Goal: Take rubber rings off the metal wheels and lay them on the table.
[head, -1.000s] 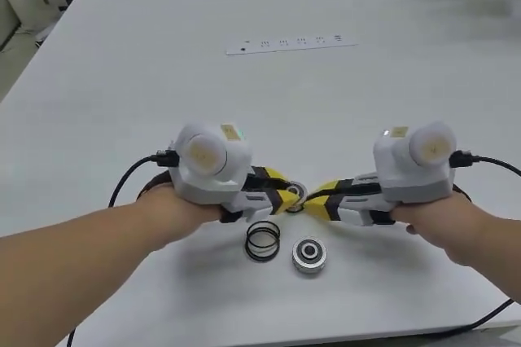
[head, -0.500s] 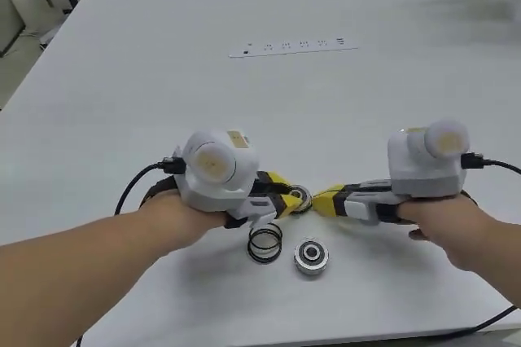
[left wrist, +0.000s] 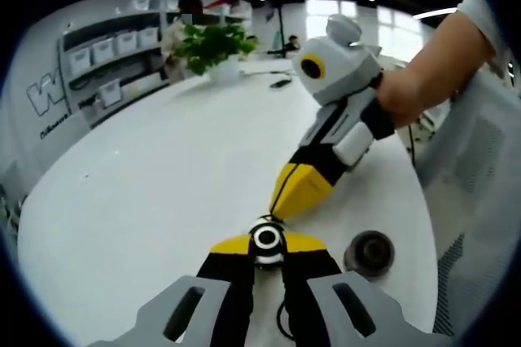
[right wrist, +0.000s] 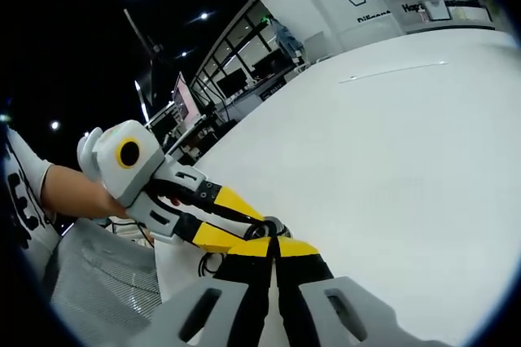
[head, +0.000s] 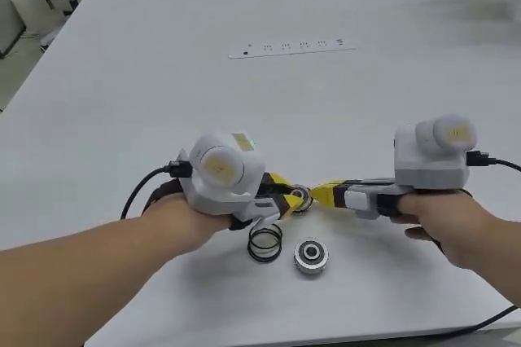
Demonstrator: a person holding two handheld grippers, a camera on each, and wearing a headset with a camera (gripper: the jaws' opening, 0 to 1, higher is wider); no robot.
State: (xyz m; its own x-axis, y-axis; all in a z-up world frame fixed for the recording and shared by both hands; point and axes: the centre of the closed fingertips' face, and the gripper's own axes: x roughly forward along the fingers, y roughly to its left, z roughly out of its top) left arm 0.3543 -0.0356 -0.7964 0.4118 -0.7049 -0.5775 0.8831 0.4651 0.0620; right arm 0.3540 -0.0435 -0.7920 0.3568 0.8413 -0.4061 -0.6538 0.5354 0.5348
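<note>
Metal wheel (left wrist: 267,237) clenched in my left tool (left wrist: 267,246); my right tool (right wrist: 274,242), pinched shut, touches it from three o'clock.

Your headset camera is looking forward and down from near edge of worktop (head: 163,78), far edge lying toward frame top. Left gripper view is sitting low over worktop, facing right gripper (left wrist: 281,204) at close range. Right gripper view is facing back at left gripper (right wrist: 254,230), equally near. All three views are sharing wheel (head: 298,197) where jaw tips are meeting.
</note>
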